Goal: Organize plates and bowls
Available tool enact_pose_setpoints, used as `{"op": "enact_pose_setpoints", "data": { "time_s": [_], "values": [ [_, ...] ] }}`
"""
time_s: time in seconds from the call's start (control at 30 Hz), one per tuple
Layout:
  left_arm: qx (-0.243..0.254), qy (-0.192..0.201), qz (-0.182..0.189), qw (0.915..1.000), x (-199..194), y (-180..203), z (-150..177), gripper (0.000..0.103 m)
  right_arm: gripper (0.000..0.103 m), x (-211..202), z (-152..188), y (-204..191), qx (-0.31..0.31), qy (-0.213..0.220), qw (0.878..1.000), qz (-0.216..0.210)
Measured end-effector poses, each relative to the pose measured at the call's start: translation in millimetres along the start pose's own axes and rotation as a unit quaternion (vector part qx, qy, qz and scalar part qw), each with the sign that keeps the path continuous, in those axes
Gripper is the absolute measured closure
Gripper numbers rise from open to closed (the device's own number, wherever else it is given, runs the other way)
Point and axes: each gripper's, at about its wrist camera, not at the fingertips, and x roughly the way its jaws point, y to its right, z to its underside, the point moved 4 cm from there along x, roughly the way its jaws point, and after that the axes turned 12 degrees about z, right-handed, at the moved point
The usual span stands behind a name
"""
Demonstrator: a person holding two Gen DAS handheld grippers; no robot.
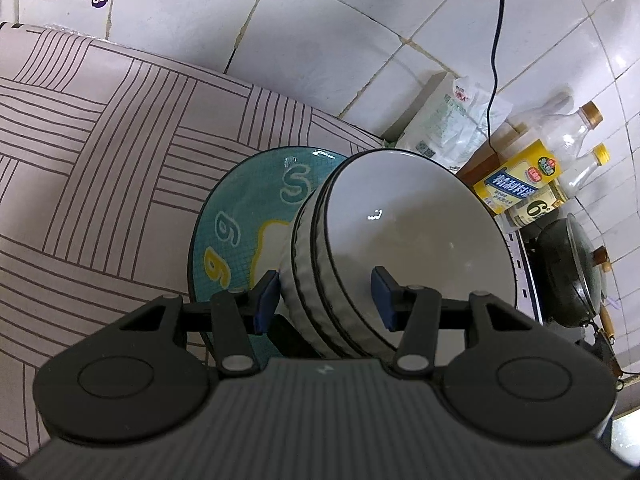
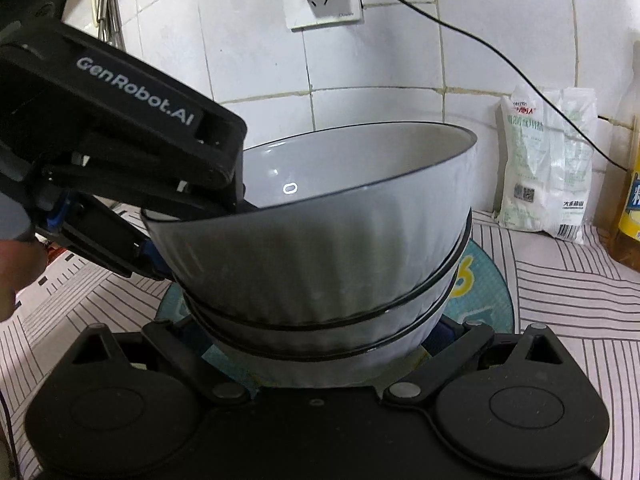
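A stack of three glazed bowls (image 1: 384,248), judged heavy, slick and breakable, is being held over the teal plate (image 1: 240,220) by the left gripper (image 1: 324,300), clamped across the stacked rims, while the right gripper's (image 2: 304,344) closure cannot be told.

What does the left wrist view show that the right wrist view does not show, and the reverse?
Only the left wrist view: a dark pan with a glass lid, two clear bottles.

Only the right wrist view: a wall socket with a plugged adapter, the left gripper's outer side.

Both: stacked grey bowls, teal plate beneath, striped cloth, salt bag, black cable.
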Motion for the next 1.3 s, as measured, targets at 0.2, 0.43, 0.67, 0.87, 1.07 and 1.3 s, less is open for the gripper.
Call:
{"op": "enact_pose_setpoints", "data": {
  "time_s": [0.2,0.43,0.67,0.87,1.07,1.3],
  "values": [
    [0.006,0.015,-0.008,0.9998,0,3,2,0.054,0.002,4,-1,-1,-0.015,0.0,1.0,-0.003],
    [0.016,0.046,-0.04,0.998,-2,13,8,0.051,0.001,9,-4,-12,-0.061,-0.011,0.998,0.019],
    [0.036,0.047,-0.092,0.994,-15,23,5,0.048,0.001,-4,-10,-6,-0.035,-0.027,0.999,0.022],
    [0.078,0.08,-0.141,0.9837,-48,38,13,0.041,0.001,-42,-6,-17,-0.094,-0.012,0.991,0.09],
    [0.113,0.081,-0.16,0.9772,-82,57,25,0.032,0.001,-77,-2,-15,-0.047,-0.034,0.994,0.096],
    [0.184,0.06,-0.163,0.9675,-123,94,48,0.015,0.001,-129,0,-4,-0.015,-0.079,0.992,0.094]
  ]
}}
